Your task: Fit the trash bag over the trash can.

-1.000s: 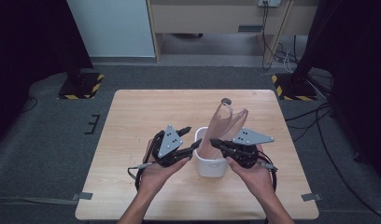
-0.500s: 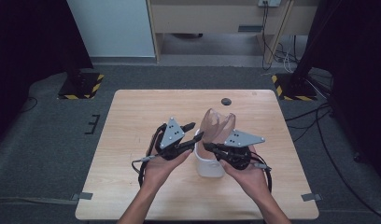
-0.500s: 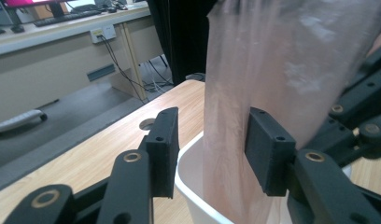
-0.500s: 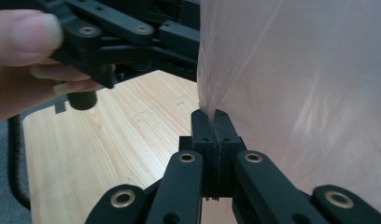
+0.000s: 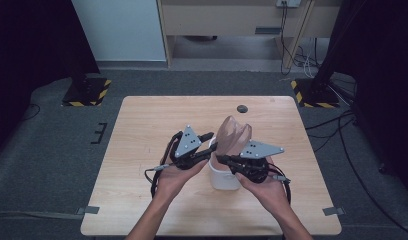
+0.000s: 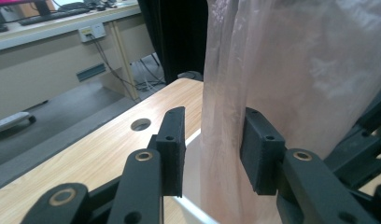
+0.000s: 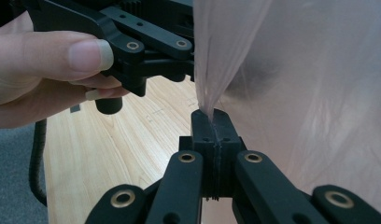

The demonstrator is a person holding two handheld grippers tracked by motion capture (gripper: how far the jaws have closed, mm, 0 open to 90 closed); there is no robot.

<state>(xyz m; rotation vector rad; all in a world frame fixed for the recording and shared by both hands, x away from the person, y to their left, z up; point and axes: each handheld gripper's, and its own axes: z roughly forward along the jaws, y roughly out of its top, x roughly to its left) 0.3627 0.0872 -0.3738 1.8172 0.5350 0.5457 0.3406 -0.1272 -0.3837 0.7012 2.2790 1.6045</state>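
Right claw (image 7: 212, 135): jaws were pressed together, clamped on a gathered fold of the plastic bag (image 5: 233, 136).
Left claw (image 6: 212, 149): jaws had just been closing, still apart, bag film between them.
Plastic bag: stood up out of the white container (image 5: 223, 177).
White container: sat on the tabletop (image 5: 142, 125), between both hands.

Light wooden table (image 5: 142, 125) with a round hole (image 5: 242, 108); yellow-black striped stand bases (image 5: 87, 92) beyond.

Thin translucent glossy plastic bag (image 5: 233, 136), smooth white plastic tub (image 5: 223, 177), matt light wood table (image 5: 142, 130).
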